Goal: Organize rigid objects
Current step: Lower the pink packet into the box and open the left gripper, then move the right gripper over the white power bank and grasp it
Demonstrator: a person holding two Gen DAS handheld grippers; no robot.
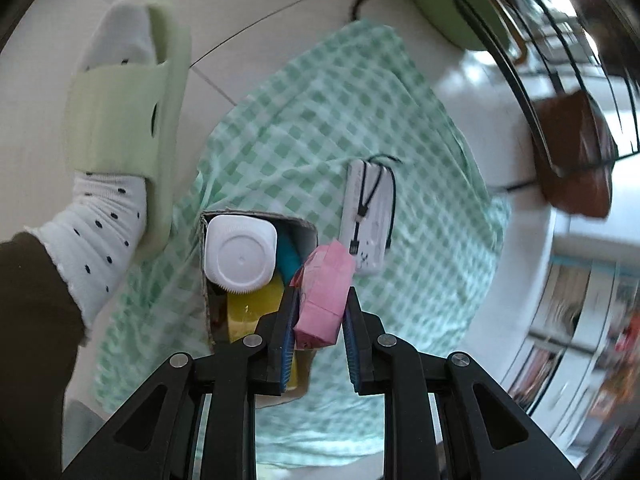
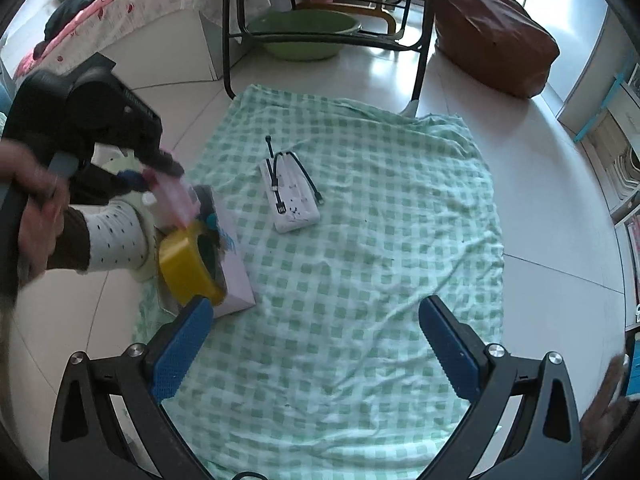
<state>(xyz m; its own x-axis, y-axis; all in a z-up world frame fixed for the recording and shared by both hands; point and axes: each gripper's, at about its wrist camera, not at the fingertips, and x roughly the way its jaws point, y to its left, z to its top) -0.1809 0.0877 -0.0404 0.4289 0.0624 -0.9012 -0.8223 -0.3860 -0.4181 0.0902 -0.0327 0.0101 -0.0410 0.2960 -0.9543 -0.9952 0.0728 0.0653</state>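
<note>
Our left gripper pinches the small pink carton above the crowded cardboard box; it may snag the white square-capped bottle. Our right gripper hangs wide, empty.

A green-and-white checked cloth covers the pale tiled floor. On it: a white power bank with black cables, a pink carton, a yellow tape roll, a white bottle. White sock, black dots; light-green slipper; blue-padded black fingers.
</note>
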